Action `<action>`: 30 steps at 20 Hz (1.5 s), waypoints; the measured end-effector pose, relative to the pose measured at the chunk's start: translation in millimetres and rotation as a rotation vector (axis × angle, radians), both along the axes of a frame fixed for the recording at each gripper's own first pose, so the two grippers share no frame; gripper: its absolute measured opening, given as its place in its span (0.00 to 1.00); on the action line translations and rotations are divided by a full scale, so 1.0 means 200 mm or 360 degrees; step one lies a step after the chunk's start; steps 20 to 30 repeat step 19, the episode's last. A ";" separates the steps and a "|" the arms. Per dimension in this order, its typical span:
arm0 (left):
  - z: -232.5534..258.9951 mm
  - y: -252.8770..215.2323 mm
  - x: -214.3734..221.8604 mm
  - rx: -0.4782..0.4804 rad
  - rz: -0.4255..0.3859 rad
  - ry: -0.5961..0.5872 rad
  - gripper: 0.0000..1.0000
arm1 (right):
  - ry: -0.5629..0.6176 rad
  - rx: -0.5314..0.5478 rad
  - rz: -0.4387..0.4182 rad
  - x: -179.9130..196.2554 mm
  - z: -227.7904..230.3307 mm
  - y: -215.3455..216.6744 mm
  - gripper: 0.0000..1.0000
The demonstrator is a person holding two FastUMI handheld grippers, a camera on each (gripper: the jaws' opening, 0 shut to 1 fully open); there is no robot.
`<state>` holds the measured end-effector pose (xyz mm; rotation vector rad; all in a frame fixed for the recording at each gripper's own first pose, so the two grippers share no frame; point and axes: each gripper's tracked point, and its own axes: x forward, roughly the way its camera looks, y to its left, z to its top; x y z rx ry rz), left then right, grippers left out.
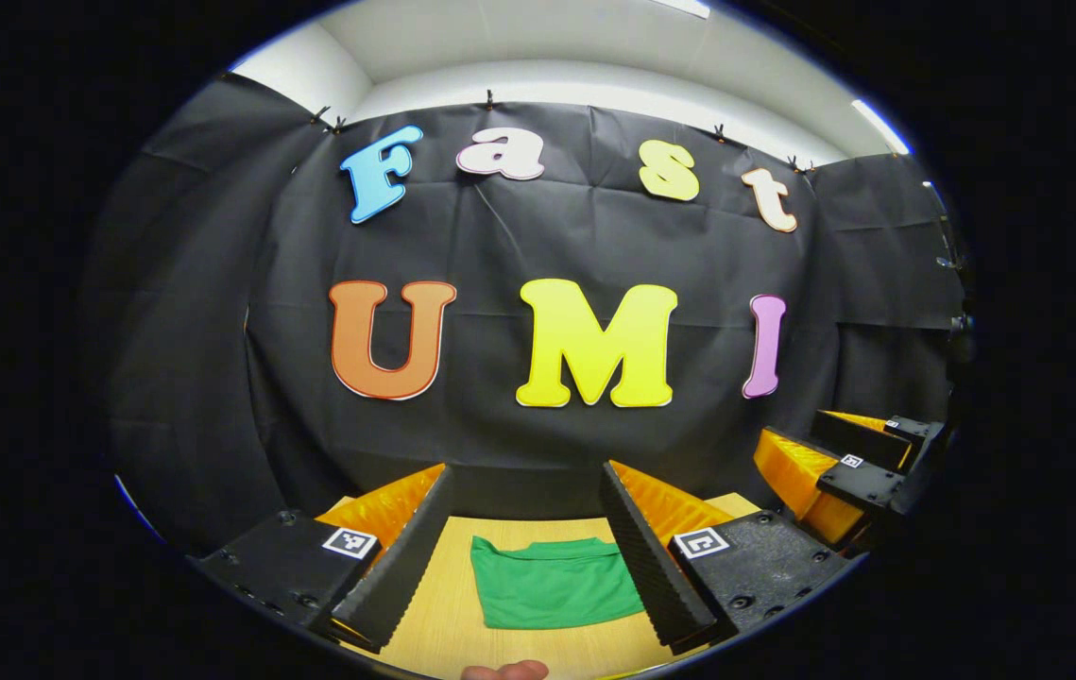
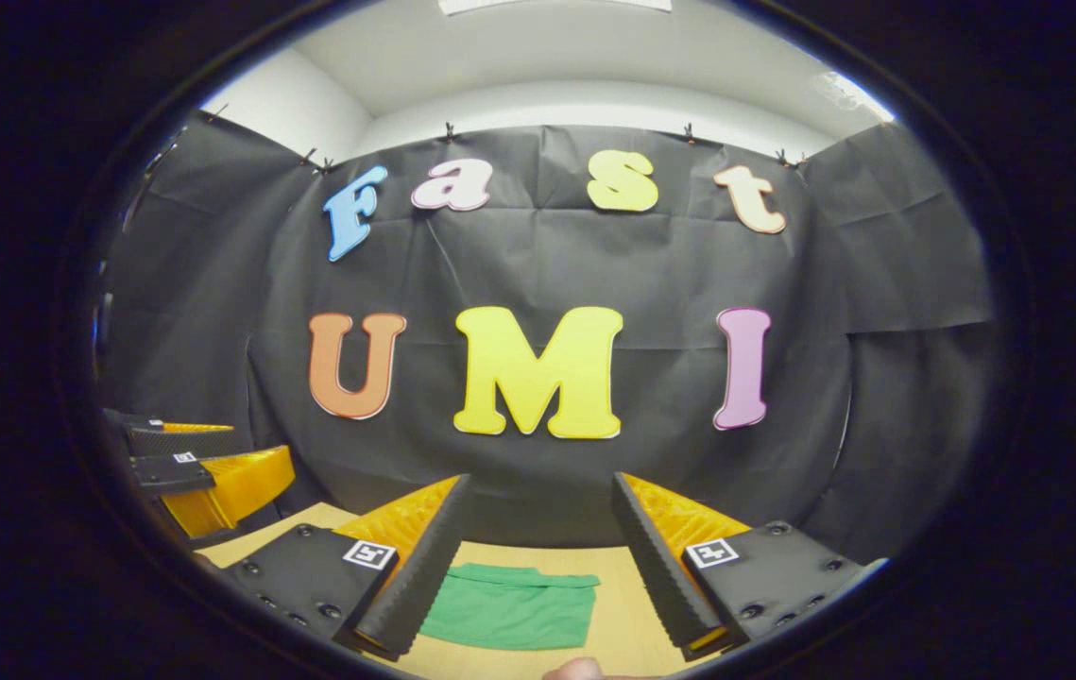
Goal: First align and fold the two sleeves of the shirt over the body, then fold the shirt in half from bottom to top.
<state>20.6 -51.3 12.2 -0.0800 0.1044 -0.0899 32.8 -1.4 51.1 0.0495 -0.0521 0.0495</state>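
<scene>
Both sets of tongs are spread wide and holding nothing, the left tongs and right tongs just hanging above the tabletop. The green shirt lies folded flat on it, not touched by either pair.

Left gripper view: right finger covers the shirt's right edge; a fingertip cut by the bottom edge. Right gripper view: left finger hides the shirt's left end; desk front cut off
</scene>
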 end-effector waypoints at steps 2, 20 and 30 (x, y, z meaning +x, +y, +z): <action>0.00 0.01 -0.07 -0.0018 0.0015 0.0013 0.98 | -0.0001 0.0024 -0.0015 -0.10 0.01 -0.01 0.93; 0.04 0.08 -0.23 0.0088 0.0110 -0.0009 0.98 | 0.0054 0.0051 -0.0064 -0.25 -0.02 -0.03 0.97; 0.04 0.08 -0.23 0.0088 0.0110 -0.0009 0.98 | 0.0054 0.0051 -0.0064 -0.25 -0.02 -0.03 0.97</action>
